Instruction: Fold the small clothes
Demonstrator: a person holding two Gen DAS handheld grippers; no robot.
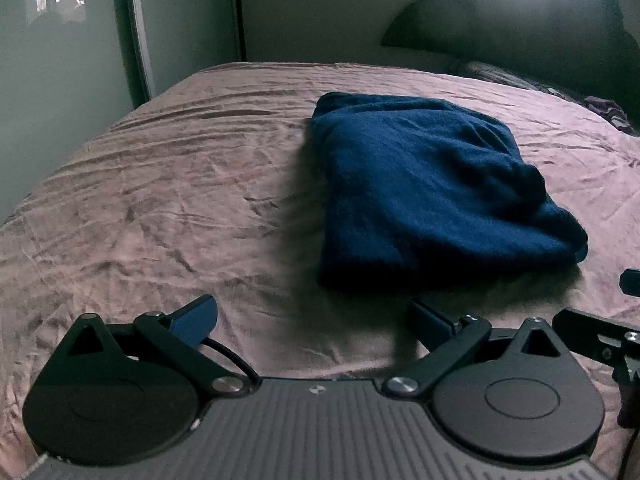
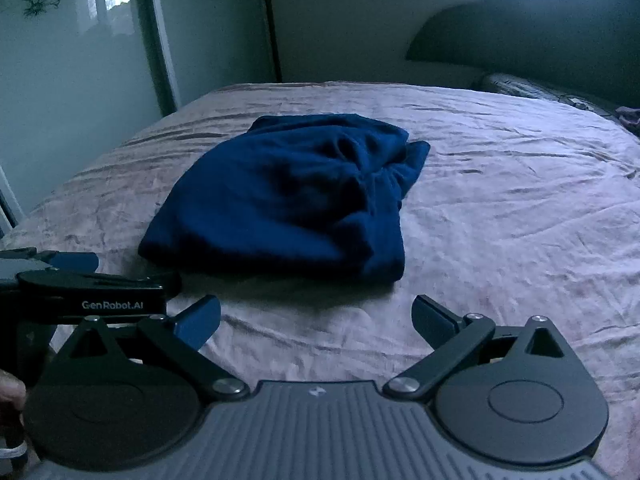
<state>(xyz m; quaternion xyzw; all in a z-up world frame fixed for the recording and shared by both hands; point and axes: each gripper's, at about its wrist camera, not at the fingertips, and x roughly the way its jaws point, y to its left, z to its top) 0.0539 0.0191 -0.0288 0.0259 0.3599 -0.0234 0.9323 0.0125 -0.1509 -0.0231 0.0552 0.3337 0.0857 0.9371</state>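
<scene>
Garment folded; both tongs agape, empty.

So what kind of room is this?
Most likely a bedroom. A wide bed with a wrinkled pink sheet fills the view, a dark curved headboard stands at its far end, and a folded blue garment lies on the sheet.

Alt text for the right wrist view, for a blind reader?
A folded dark blue garment lies on a wrinkled pink bedsheet, untouched. The right gripper hovers before it, jaws open and empty; the left gripper shows at the left edge.
</scene>
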